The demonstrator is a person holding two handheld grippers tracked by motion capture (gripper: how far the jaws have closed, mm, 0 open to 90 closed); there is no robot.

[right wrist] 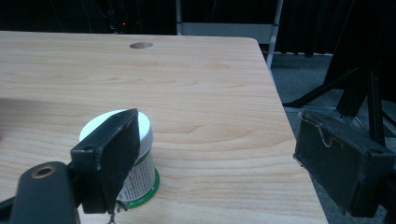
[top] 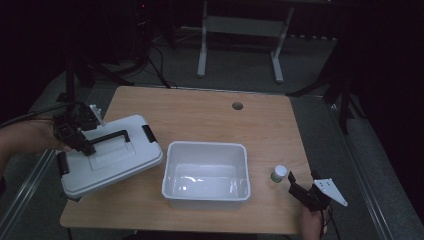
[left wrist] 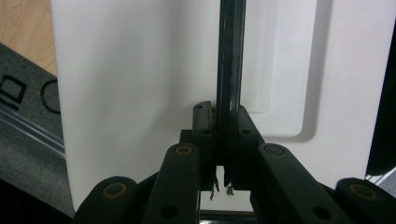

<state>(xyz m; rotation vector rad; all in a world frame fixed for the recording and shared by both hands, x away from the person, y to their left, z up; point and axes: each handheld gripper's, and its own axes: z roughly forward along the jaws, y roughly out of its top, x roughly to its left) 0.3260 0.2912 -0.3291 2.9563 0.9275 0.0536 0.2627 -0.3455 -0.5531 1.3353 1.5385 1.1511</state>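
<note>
A white box lid point(top: 112, 155) with a black handle point(top: 111, 136) hangs tilted over the table's left edge. My left gripper point(top: 82, 145) is shut on that handle. In the left gripper view the handle point(left wrist: 229, 70) runs up between the closed jaws of the left gripper point(left wrist: 227, 116), with the lid point(left wrist: 140, 84) behind it. An open white bin point(top: 207, 145) stands mid-table. A small white-capped jar point(top: 280, 173) with a green base stands to its right. My right gripper point(top: 295, 182) is open just behind the jar point(right wrist: 142, 175), its left pad point(right wrist: 116, 154) in front of it. Nothing lies between the jaws of the right gripper point(right wrist: 219, 149).
The wooden table point(top: 210, 115) has a cable hole point(top: 237, 106) near its far edge, also in the right gripper view point(right wrist: 141, 45). A white desk frame point(top: 240, 30) and dark stands are on the floor beyond. The table's right edge is close to my right gripper.
</note>
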